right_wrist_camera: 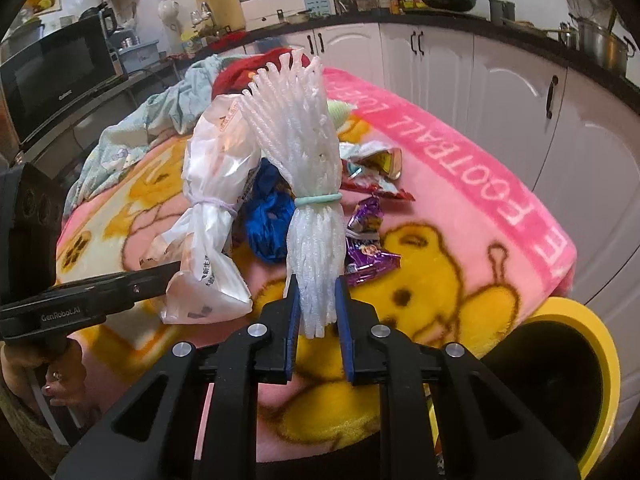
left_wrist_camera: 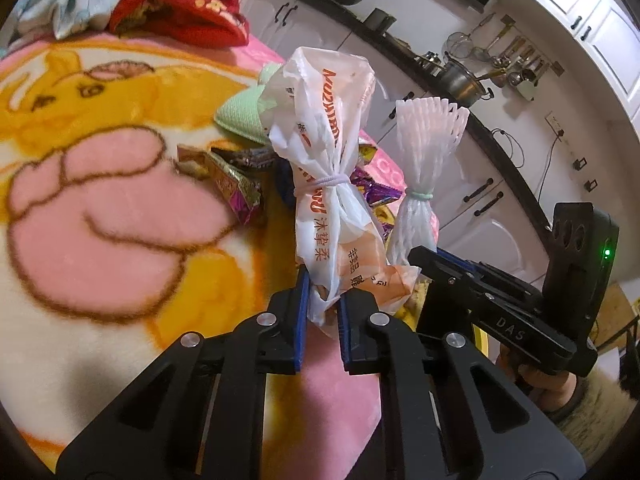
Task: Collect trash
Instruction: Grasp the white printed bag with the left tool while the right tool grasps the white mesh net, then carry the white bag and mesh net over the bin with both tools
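Left wrist view: left gripper (left_wrist_camera: 323, 312) clamps the lower end of a white plastic bag (left_wrist_camera: 324, 168), long axis upright, tied mid-length with a pale band; print partly unreadable. Right gripper (right_wrist_camera: 318, 316) pinches a white foam net (right_wrist_camera: 304, 168), also upright, green band at the waist. Behind, wrappers (right_wrist_camera: 370, 236) lie on the blanket (right_wrist_camera: 460, 264), partly hidden.

Plastic bag (left_wrist_camera: 332, 184) left of foam net (left_wrist_camera: 420, 184), wrappers (right_wrist_camera: 372, 240) behind on blanket (left_wrist_camera: 100, 200).

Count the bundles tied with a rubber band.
2. The white plastic bag bundle is clamped in the left gripper; the white foam net bundle is clamped in the right gripper. Others may hide among the wrappers.
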